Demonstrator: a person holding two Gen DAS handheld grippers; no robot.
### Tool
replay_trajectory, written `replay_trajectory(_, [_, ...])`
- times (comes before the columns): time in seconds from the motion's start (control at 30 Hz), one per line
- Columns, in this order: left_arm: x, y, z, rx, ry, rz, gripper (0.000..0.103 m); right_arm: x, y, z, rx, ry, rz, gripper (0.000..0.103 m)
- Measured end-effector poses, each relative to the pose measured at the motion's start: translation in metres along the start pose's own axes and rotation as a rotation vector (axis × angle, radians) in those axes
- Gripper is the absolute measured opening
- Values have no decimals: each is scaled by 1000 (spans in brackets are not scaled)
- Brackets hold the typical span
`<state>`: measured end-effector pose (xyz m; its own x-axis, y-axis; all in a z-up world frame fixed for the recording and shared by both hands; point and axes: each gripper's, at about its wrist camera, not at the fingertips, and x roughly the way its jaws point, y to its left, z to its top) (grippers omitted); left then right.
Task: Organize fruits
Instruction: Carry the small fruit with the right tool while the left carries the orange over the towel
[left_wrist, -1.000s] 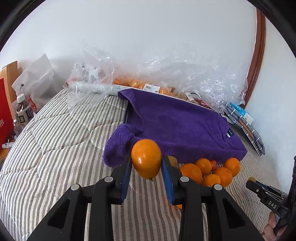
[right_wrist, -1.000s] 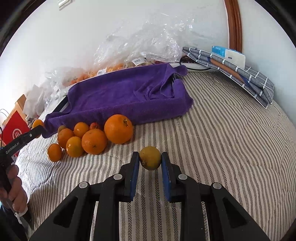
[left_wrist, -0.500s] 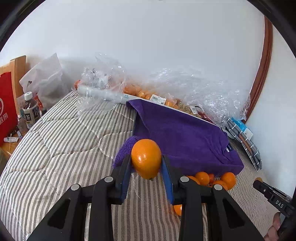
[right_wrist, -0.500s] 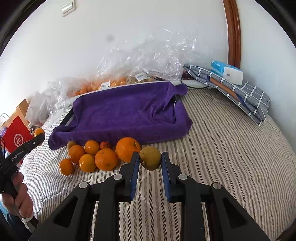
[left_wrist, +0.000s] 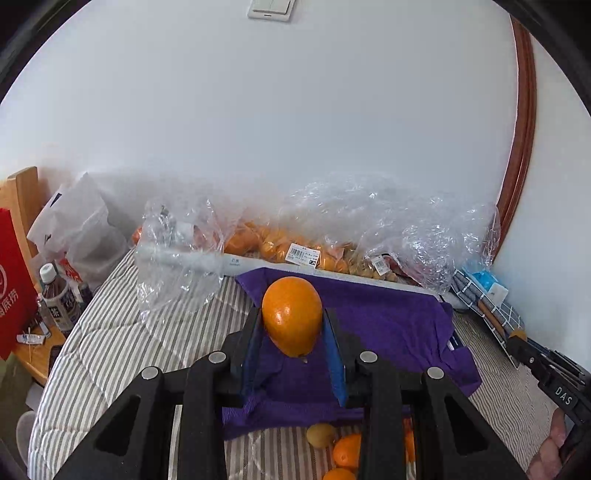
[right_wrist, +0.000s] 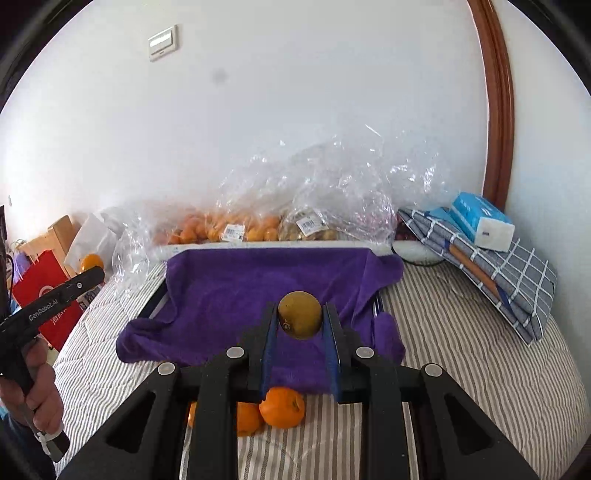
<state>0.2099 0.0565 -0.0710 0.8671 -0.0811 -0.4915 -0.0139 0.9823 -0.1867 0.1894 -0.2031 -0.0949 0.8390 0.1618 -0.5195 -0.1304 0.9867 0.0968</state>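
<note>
1. Purple towelling is what matters here: a purple towel (right_wrist: 266, 295) lies draped over a tray-like frame on a striped bed (right_wrist: 461, 369), and it sits ahead of and below both sets of tongs.

2. Clamped in the left gripper (left_wrist: 293, 325) is a large orange (left_wrist: 291, 315); the blue pads press on its two sides, and its longer axis runs up and down, with the stem end pointing at the bed.

3. Clamped in the right gripper (right_wrist: 300, 317) is a smaller, duller yellow-green fruit (right_wrist: 300, 314) (possibly a kiwi or an unripe citrus; I cannot tell which), squeezed between nearly closed pads.

4. Both fruits hang in the air over the near part of the towel, not touching it.

5. Loose oranges (right_wrist: 282, 406) lie on the bedcover just in front of the towel's near edge, under the tongs.

6. Against the wall behind the towel stand clear plastic bags (right_wrist: 258, 221) with more fruit inside.

7. My judgement: the coming move is a short carry forward and down onto the towel. Neither hand looks clearly nearer, since each fruit lines up with the cloth from its own camera.

8. From the right camera, the left gripper sits off at the left edge, held in a hand (right_wrist: 40, 391), so the two tools stand well apart.
</note>
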Motion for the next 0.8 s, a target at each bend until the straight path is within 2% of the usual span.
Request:
replay_trajectory(0.17, [35, -8, 3, 7, 31, -1, 31, 28, 2, 19, -10, -4, 31, 24])
replay_trajectory(0.4, [87, -2, -5, -27, 91, 18, 31, 77, -10, 25, 10, 10, 46, 24])
replay_trajectory(0.67, [103, 9, -19, -44, 143, 15, 31, 123, -31, 10, 81, 99, 64, 24])
replay_trajectory(0.8, [108, 9, -22, -66, 169, -3, 31, 127, -31, 6, 76, 93, 64, 24])
